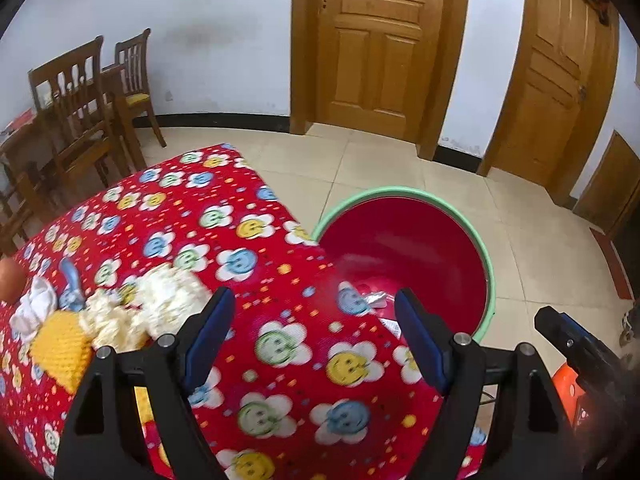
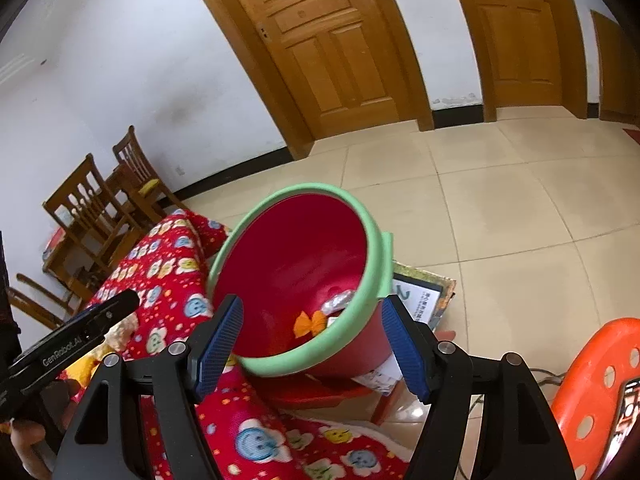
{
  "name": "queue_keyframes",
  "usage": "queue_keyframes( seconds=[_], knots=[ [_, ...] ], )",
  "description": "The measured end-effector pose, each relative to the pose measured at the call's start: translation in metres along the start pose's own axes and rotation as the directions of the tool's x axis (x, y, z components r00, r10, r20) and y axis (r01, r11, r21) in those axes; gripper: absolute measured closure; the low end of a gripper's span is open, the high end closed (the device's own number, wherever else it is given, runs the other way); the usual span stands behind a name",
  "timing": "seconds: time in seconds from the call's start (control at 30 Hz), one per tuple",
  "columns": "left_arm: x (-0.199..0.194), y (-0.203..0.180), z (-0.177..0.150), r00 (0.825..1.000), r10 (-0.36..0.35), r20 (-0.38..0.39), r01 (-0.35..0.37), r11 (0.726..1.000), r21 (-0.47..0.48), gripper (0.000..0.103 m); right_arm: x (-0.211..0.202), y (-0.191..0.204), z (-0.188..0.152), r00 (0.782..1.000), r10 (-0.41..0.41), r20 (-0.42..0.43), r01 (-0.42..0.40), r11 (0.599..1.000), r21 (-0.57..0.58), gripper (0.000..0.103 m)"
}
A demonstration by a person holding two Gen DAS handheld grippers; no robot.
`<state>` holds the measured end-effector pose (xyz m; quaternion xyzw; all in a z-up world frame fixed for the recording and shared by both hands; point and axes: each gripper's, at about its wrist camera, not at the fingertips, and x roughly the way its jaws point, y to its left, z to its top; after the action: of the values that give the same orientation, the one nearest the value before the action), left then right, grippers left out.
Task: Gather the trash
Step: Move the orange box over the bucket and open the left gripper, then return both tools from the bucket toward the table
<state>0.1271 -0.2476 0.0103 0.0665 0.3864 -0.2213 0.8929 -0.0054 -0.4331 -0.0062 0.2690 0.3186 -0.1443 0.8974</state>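
Both hand-held grippers, left (image 1: 314,332) and right (image 2: 312,338), stand spread and empty beside the red bucket (image 2: 374,280), where an orange wrapper (image 2: 310,322) and foil (image 2: 340,302) already lie. Crumpled white paper (image 1: 160,300) waits on the bench (image 1: 280,312); a careless reach could knock the bucket over.

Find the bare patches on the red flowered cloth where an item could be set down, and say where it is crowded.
Free: the wide stretch of cloth between the crumpled paper and the red bucket, running up to the far corner, and the near patch under the open left gripper. Crowded: the left edge, where the paper, a yellow knitted piece and white scraps cluster.
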Motion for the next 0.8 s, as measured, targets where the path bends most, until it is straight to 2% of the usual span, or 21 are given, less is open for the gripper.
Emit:
queue_keyframes(
  seconds=[0.33,0.53,0.8],
  knots=[
    [-0.038,0.039,-0.016,0.997,0.07,0.031,-0.068,0.995,-0.07,0.022,-0.012,0.037,-0.01,0.999,0.047,-0.004,-0.048,0.996,-0.075,0.029],
    [-0.062,0.064,-0.023,0.994,0.086,0.064,-0.078,0.99,-0.117,0.022,-0.015,0.06,-0.017,0.997,0.081,-0.012,-0.082,0.99,-0.115,0.028],
    [-0.09,0.099,-0.037,0.985,0.148,0.086,-0.132,0.977,-0.167,0.022,-0.017,0.09,-0.03,0.993,0.116,-0.037,-0.12,0.979,-0.167,0.028]
  ],
)
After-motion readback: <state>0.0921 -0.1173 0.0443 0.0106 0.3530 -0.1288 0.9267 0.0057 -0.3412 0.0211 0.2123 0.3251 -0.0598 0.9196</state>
